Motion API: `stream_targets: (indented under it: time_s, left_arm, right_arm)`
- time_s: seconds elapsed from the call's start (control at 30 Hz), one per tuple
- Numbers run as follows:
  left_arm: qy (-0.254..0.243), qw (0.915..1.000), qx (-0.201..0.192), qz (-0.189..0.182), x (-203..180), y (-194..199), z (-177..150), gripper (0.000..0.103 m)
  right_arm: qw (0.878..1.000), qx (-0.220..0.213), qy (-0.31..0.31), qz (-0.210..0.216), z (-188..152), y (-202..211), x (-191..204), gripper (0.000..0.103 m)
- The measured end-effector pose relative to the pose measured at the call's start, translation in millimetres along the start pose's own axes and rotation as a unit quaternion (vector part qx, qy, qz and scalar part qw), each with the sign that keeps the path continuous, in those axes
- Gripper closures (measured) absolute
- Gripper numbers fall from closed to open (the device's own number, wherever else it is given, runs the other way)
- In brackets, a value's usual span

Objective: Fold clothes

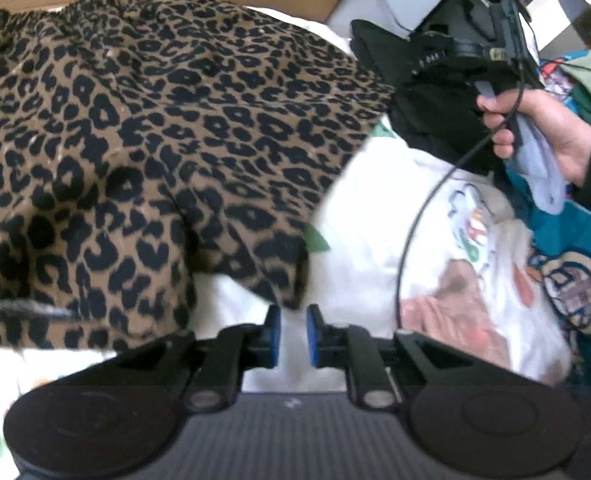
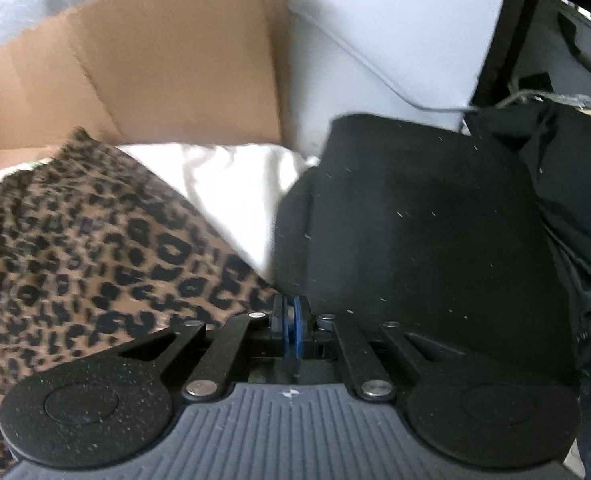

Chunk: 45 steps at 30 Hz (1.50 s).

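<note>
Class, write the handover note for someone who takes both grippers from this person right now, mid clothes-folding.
Left gripper: open, holding nothing, its tips just short of the near hem of the leopard-print garment.
Right gripper: pads shut together; whether any cloth is pinched cannot be told. It sits where the leopard print meets the black garment. The person's hand holds this gripper.
Layout: leopard garment spread, rumpled, over white fabric; cardboard box behind; teal printed clothing off to the right.
Done: no neat fold is visible.
Left: probably grip the hem, fold the leopard piece, then the others.
</note>
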<state>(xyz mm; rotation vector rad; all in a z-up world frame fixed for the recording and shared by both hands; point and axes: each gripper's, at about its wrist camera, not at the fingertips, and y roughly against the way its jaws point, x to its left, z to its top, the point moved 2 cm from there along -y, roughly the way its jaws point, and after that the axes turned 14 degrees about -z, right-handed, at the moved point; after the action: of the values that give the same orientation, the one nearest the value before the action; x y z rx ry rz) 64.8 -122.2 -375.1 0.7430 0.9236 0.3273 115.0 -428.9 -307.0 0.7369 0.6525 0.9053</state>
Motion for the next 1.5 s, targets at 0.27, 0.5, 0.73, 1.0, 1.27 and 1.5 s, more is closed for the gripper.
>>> stream_targets:
  time_s: [0.27, 0.5, 0.73, 1.0, 1.27, 1.5]
  left_arm:
    - [-0.01, 0.9998, -0.014, -0.006, 3, 28, -14, 0.075]
    - [0.02, 0.9978, -0.058, 0.024, 29, 54, -7, 0.057]
    - [0.067, 0.9946, -0.075, 0.026, 53, 56, -14, 0.044]
    - [0.104, 0.9904, -0.09, 0.009, 66, 41, -27, 0.046]
    - [0.075, 0.9915, -0.105, 0.021, 59, 39, -21, 0.048]
    - [0.083, 0.9915, -0.1, 0.01, 69, 32, -22, 0.061]
  right_arm:
    - [0.994, 0.001, 0.0, 0.113, -14, 43, 27, 0.101]
    - [0.978, 0.045, 0.022, 0.204, -56, 74, 69, 0.086]
    - [0.956, 0.094, 0.047, 0.274, -93, 96, 102, 0.062]
    - [0.92, 0.172, 0.036, 0.351, -134, 91, 131, 0.057]
    - [0.907, 0.192, -0.049, 0.372, -146, 68, 146, 0.046]
    - [0.886, 0.223, -0.125, 0.386, -154, 40, 150, 0.049]
